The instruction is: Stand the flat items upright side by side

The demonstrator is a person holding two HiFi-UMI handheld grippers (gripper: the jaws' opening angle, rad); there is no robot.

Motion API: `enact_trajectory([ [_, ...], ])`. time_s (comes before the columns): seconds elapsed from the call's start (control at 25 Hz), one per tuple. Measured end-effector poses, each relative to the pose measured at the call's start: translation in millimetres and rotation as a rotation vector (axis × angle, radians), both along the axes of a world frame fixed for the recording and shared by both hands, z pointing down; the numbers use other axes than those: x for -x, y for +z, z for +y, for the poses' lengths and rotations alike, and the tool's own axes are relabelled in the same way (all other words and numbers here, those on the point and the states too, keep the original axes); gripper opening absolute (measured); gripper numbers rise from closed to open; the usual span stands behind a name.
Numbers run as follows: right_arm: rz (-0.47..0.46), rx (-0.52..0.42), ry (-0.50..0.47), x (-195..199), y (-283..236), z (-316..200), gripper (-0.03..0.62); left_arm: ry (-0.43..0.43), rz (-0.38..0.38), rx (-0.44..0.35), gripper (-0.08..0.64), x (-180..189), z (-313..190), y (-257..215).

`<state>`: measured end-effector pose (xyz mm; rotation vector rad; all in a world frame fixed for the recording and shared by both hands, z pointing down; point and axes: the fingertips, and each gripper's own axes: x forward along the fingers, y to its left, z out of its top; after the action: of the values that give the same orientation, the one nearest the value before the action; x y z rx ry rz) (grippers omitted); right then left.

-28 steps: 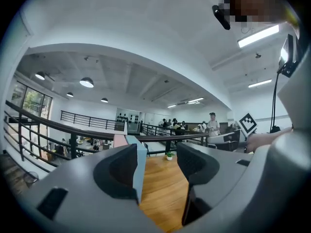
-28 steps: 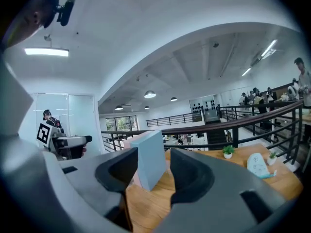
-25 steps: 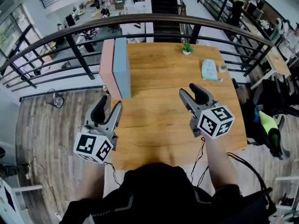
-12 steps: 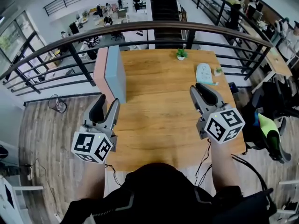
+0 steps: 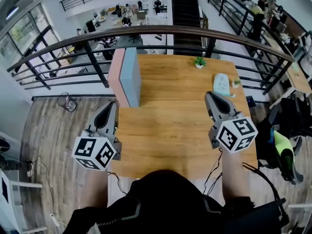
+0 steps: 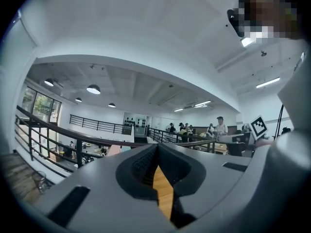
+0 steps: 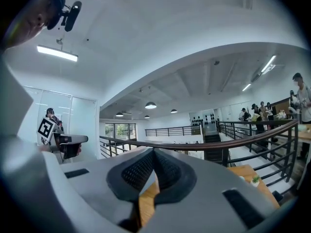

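Observation:
A pink flat item [image 5: 116, 76] and a blue flat item [image 5: 131, 77] stand upright side by side at the left rear of the wooden table [image 5: 170, 130], touching each other. My left gripper [image 5: 110, 109] hovers at the table's left edge, just in front of the two items. Its jaws have just been closing and are now shut with nothing between them [image 6: 156, 152]. Over the table's right side, my right gripper [image 5: 213, 97] has likewise just closed and is shut and empty [image 7: 153, 153]. Neither gripper touches the items.
A small potted plant [image 5: 199, 62] stands at the table's far edge. A pale green and white object [image 5: 221, 84] lies at the right rear. A dark curved railing [image 5: 146, 30] runs behind the table, with a drop to a lower floor beyond.
Both grippers' jaws went from open to shut, with nothing in them. The right gripper moved right and back toward me. The left gripper shifted only slightly.

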<state>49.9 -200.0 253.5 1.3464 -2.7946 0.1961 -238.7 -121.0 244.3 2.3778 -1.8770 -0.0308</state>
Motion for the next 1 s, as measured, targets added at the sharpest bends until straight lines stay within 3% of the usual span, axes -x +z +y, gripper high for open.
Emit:
enact_trajectory([
  [0.2,0.065,-0.023,-0.012,10.7,0.0,-0.3,0.017,-0.053,0.008,0.04,0.029,15.3,4.3,3.0],
  [0.36,0.08,-0.03,-0.024,15.3,1.8,0.7,0.015,-0.08,-0.005,0.029,0.028,21.1,4.5,5.3],
  [1.0,0.071,-0.033,-0.018,17.4,-0.9,10.5,0.015,-0.056,0.009,0.017,0.029,12.4,7.5,6.3],
])
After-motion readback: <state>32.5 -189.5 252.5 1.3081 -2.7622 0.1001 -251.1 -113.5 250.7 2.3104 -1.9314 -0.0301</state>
